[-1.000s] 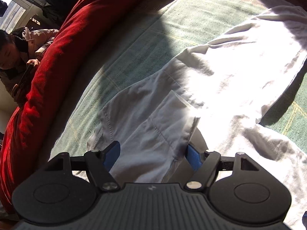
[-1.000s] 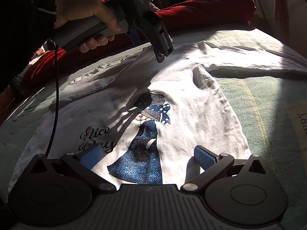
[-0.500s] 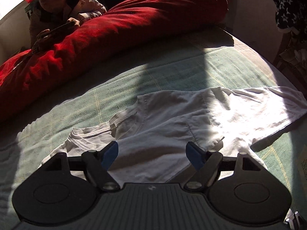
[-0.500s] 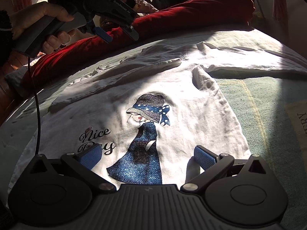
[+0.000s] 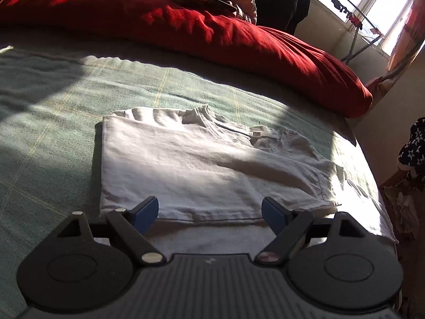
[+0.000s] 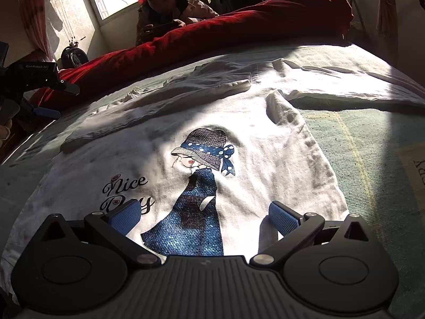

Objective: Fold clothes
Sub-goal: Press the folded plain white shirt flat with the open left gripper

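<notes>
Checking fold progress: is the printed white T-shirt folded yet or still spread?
Partly folded. One side of the T-shirt lies doubled over its front as a flap; the other sleeve is spread on the bedcover.

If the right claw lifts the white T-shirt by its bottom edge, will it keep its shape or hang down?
The white T-shirt is thin, wrinkled cloth lying flat on the green bedcover, so it would probably droop. It looks light. Its folded sleeve lies loose on top and may slide off.
</notes>
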Demonstrator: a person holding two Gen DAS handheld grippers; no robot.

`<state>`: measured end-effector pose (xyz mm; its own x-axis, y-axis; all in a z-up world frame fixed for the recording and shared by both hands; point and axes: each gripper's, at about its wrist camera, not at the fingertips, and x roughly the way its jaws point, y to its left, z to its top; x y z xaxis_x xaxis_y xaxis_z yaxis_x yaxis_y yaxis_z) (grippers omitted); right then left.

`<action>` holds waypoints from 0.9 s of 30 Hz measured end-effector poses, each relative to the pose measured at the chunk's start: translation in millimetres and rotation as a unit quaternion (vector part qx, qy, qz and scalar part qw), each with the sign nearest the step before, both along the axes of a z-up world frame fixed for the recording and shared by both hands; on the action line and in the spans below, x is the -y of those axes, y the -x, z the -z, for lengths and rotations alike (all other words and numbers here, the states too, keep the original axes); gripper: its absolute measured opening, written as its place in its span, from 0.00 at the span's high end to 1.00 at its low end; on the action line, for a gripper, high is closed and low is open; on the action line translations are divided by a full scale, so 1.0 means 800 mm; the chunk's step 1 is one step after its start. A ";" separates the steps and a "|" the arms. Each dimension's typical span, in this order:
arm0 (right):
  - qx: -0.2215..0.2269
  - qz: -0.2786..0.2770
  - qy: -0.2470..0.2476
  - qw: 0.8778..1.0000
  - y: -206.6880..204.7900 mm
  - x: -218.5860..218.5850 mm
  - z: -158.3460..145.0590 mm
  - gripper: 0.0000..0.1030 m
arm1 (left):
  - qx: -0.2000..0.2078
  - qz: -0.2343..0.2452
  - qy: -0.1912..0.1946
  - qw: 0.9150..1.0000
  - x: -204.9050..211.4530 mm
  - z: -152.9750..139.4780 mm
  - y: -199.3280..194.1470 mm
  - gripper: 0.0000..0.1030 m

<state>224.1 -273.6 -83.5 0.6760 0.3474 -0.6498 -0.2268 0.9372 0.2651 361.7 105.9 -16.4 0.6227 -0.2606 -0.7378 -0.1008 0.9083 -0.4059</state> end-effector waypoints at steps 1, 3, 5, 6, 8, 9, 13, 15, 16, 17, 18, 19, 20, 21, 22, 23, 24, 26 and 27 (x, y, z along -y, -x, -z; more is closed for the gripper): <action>0.001 0.000 0.007 1.000 0.000 -0.002 0.000 0.00 | -0.005 -0.002 0.011 1.000 -0.006 0.014 0.003 0.18; 0.003 0.000 0.021 1.000 0.001 -0.007 0.001 0.00 | -0.011 -0.009 0.028 0.999 -0.020 0.040 0.009 0.18; 0.005 0.000 0.032 0.999 0.000 -0.011 0.002 0.00 | 0.005 -0.039 0.019 0.999 -0.036 0.054 0.017 0.18; 0.009 -0.001 0.039 0.999 0.001 -0.013 0.004 0.00 | 0.015 -0.054 0.016 0.998 -0.045 0.060 0.022 0.18; 0.020 -0.003 0.054 0.998 0.002 -0.017 0.008 0.00 | 0.035 -0.074 0.041 0.996 -0.064 0.064 0.031 0.18; 0.025 -0.004 0.061 0.998 0.003 -0.019 0.009 0.00 | 0.039 -0.081 0.053 0.995 -0.069 0.065 0.036 0.18; 0.046 -0.008 0.091 0.995 0.006 -0.027 0.017 0.00 | 0.086 -0.067 -0.009 0.994 -0.048 0.038 0.066 0.14; 0.041 -0.006 0.088 0.995 0.005 -0.025 0.015 0.00 | 0.115 -0.047 -0.040 0.991 -0.032 0.023 0.081 0.09; 0.038 -0.009 0.083 0.996 0.002 -0.024 0.008 0.00 | 0.128 -0.036 -0.052 0.990 -0.025 0.017 0.087 0.06; 0.035 -0.014 0.076 0.996 -0.001 -0.023 -0.002 0.00 | 0.134 -0.021 -0.055 0.989 -0.020 0.014 0.090 0.05; 0.033 -0.019 0.069 0.997 -0.004 -0.021 -0.011 0.00 | 0.137 -0.005 -0.058 0.989 -0.014 0.014 0.092 0.03; 0.031 -0.024 0.062 0.997 -0.008 -0.020 -0.021 0.00 | 0.137 0.003 -0.062 0.989 -0.009 0.016 0.092 0.03; 0.028 -0.029 0.055 0.998 -0.011 -0.018 -0.030 0.00 | 0.138 0.009 -0.067 0.988 -0.004 0.018 0.093 0.03; 0.026 -0.033 0.047 0.998 -0.014 -0.017 -0.040 0.00 | 0.145 0.011 -0.078 0.986 -0.001 0.021 0.095 0.03; 0.023 -0.038 0.040 0.998 -0.018 -0.015 -0.050 0.00 | 0.151 0.012 -0.089 0.984 0.003 0.024 0.097 0.03; 0.021 -0.043 0.033 0.998 -0.021 -0.014 -0.059 0.00 | 0.155 0.011 -0.101 0.983 0.005 0.028 0.098 0.03; 0.027 -0.046 0.031 0.998 -0.030 -0.013 -0.072 0.00 | 0.157 0.012 -0.114 0.981 0.007 0.030 0.098 0.03; 0.040 -0.053 0.035 0.997 -0.066 -0.013 -0.100 0.00 | 0.145 0.029 -0.141 0.979 0.010 0.027 0.094 0.03; 0.042 -0.053 0.036 0.997 -0.085 -0.019 -0.111 0.00 | 0.157 0.025 -0.142 0.977 0.006 0.023 0.097 0.03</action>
